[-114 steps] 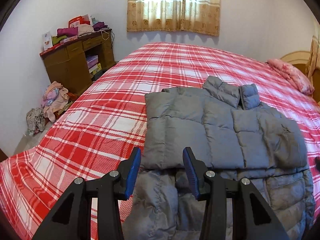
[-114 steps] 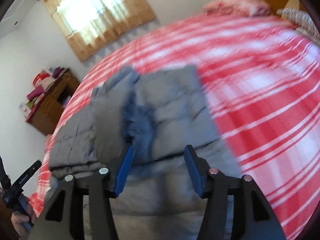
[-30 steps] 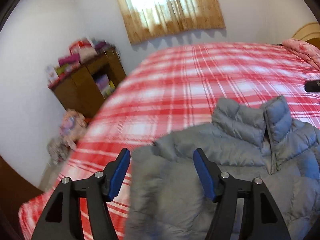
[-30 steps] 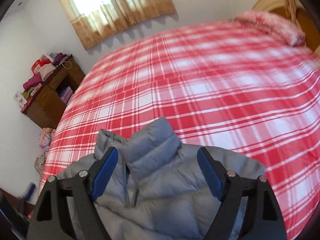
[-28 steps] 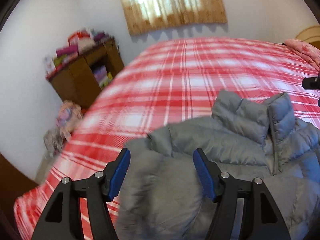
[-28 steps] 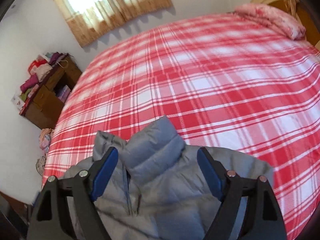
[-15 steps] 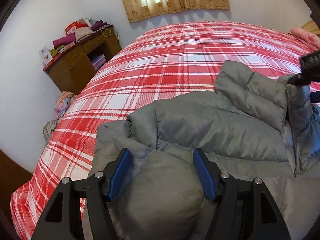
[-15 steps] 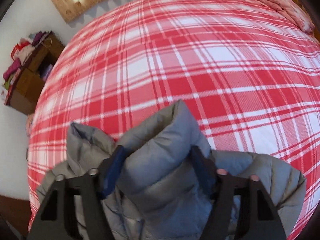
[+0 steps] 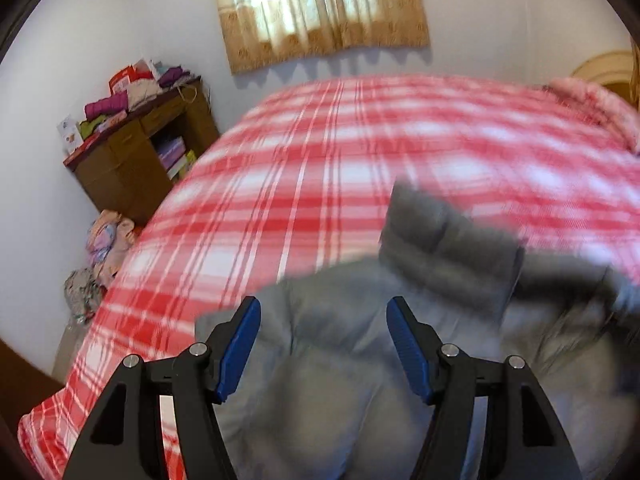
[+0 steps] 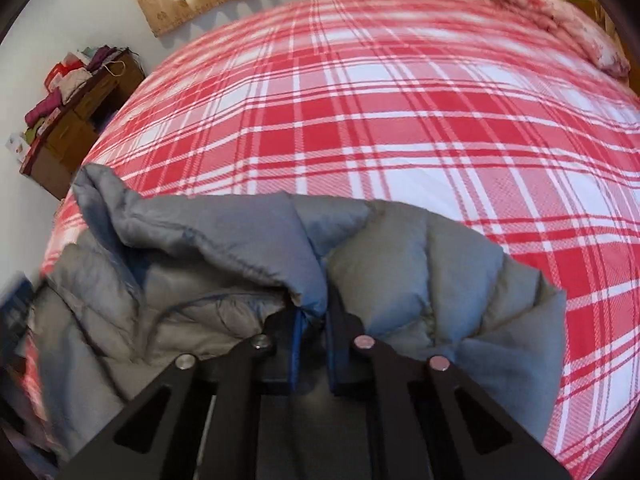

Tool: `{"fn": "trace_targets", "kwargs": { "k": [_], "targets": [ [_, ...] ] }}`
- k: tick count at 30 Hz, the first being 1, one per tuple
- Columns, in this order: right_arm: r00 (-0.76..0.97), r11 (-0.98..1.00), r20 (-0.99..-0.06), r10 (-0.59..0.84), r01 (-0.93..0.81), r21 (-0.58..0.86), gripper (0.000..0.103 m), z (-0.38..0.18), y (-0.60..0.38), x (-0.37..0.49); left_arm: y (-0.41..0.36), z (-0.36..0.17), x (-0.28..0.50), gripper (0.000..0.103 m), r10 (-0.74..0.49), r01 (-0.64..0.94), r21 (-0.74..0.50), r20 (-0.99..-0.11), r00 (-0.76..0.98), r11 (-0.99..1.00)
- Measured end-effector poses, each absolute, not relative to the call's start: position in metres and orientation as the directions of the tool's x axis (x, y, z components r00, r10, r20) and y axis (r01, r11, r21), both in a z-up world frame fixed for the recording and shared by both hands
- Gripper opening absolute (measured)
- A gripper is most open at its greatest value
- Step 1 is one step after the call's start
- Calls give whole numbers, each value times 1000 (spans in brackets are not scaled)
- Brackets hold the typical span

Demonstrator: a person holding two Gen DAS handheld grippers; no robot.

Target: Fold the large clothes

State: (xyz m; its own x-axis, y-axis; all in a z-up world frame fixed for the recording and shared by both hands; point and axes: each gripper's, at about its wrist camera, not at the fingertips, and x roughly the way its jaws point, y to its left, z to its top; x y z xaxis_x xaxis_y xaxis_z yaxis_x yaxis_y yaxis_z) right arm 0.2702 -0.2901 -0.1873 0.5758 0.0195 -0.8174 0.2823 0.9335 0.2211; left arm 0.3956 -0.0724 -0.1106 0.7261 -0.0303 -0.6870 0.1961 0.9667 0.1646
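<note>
A grey puffer jacket (image 9: pixel 360 340) lies on a bed with a red and white plaid cover (image 9: pixel 320 184). My left gripper (image 9: pixel 322 340) is open above the jacket's left shoulder and holds nothing; this view is blurred. My right gripper (image 10: pixel 312 320) is shut on the jacket (image 10: pixel 224 248) at the collar, with fabric bunched up around its blue pads. The collar stands up in front of the right gripper.
A brown cabinet (image 9: pixel 136 160) with stacked clothes stands by the wall at the left, with a heap of clothes (image 9: pixel 100 256) on the floor beside it. A pink pillow (image 10: pixel 560 16) lies at the bed's far right. A curtained window (image 9: pixel 320 8) is behind.
My right gripper has closed on the jacket's collar, which it straddled open half a second ago. My left gripper has lifted and swung, still open, and its view has gone blurry.
</note>
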Motion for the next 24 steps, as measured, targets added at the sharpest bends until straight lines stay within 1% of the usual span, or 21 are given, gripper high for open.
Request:
{"fn": "trace_targets", "kwargs": {
  "k": [4,8,11,14,16,17,18,20,22,24],
  "targets": [
    [656,956,-753,-59,253,145,8,-191,-276,257,-92,-86,423,66,-90,204,79,-703,705,976],
    [681,944,-732,-16,251,212,8,-192,-285,252,-117,-80,453,67,-126,195,16,-709,693,981],
    [694,935,-720,14,246,255,8,-193,-290,248,-136,-100,472,67,-123,178,-10,-762,635,984],
    [698,933,-715,21,244,266,8,-193,-290,248,-149,-132,477,67,-86,181,24,-813,576,983],
    [702,930,-712,29,242,276,8,-194,-290,247,-147,-144,473,67,-82,188,31,-822,563,982],
    [704,928,-709,35,241,285,8,-194,-291,246,-143,-146,469,65,-87,185,24,-818,569,982],
    [706,925,-707,41,240,293,8,-194,-293,246,-138,-145,463,56,-111,190,1,-810,576,982],
    [709,921,-704,49,240,306,8,-195,-294,244,-127,-145,456,46,-138,187,-37,-812,567,982],
    [710,919,-702,52,241,312,8,-195,-295,245,-116,-144,446,45,-163,181,-71,-805,570,981],
    [710,919,-702,50,242,310,8,-195,-295,244,-110,-146,438,45,-141,176,-44,-799,584,983]
  ]
}}
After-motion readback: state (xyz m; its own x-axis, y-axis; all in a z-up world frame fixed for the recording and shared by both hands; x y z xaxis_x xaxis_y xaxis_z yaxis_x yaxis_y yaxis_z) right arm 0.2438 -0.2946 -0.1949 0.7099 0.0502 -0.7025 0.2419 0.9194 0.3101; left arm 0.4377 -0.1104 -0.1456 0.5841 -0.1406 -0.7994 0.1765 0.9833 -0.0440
